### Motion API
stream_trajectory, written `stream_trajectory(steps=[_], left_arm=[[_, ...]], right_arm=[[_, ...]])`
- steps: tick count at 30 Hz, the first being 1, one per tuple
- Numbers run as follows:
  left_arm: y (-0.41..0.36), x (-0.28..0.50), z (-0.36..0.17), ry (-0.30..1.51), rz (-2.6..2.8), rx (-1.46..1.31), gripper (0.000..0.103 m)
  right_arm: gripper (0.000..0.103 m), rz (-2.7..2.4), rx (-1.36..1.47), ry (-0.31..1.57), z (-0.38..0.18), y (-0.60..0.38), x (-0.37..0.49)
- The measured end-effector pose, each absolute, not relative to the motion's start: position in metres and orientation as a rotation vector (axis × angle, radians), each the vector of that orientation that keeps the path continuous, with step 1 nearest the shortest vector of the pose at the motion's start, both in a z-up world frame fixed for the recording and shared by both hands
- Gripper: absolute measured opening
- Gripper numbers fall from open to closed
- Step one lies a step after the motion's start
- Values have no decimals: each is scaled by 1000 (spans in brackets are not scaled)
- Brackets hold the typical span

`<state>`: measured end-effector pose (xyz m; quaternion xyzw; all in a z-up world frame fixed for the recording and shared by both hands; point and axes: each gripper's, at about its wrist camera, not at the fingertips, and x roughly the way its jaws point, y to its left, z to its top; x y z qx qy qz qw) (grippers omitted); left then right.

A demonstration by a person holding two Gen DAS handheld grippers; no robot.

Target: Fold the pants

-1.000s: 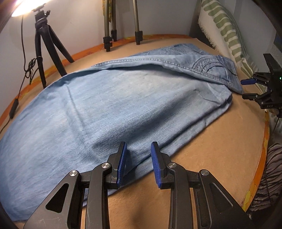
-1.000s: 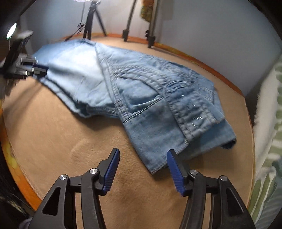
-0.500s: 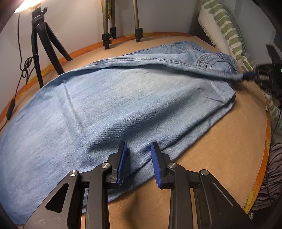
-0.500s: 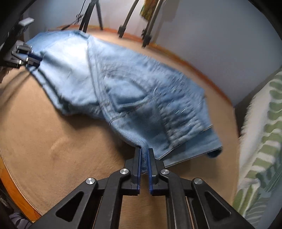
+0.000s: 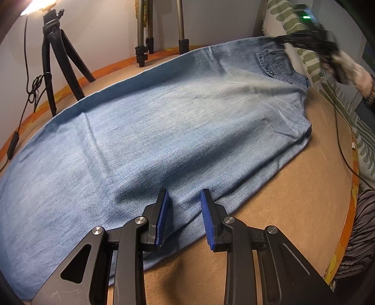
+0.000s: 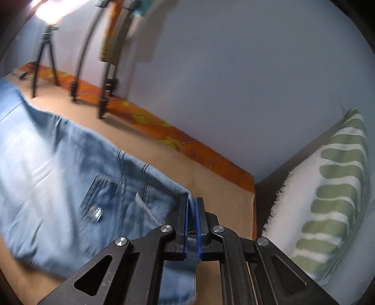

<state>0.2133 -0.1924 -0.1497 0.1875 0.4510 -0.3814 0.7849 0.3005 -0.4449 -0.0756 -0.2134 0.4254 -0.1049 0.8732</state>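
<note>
Pinching the jeans (image 6: pixel 58 169), right tongs (image 6: pixel 192 211) show their clamp; left tongs (image 5: pixel 184 215) sit spread.

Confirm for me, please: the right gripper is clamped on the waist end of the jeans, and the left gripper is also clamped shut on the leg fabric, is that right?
Not quite. The right gripper is indeed shut on the waist end of the jeans, but the left gripper is open: the left wrist view shows its blue fingers apart, resting over the leg fabric.

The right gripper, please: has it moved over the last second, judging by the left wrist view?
Yes. The right gripper, shut on the blue denim pants, has risen from beside the tan surface up against the green-striped white pillow.
</note>
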Motion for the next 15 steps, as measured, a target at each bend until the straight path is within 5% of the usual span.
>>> stream_trajectory(steps=[12, 13, 15], left_arm=[[-192, 211, -148, 966, -821, 436, 27], [-193, 212, -148, 968, -819, 441, 27], [-195, 210, -146, 973, -818, 459, 28]], right_arm=[[4, -282, -414, 1008, -153, -473, 378], [8, -297, -409, 1007, -153, -474, 376], [40, -330, -374, 985, -146, -477, 366]])
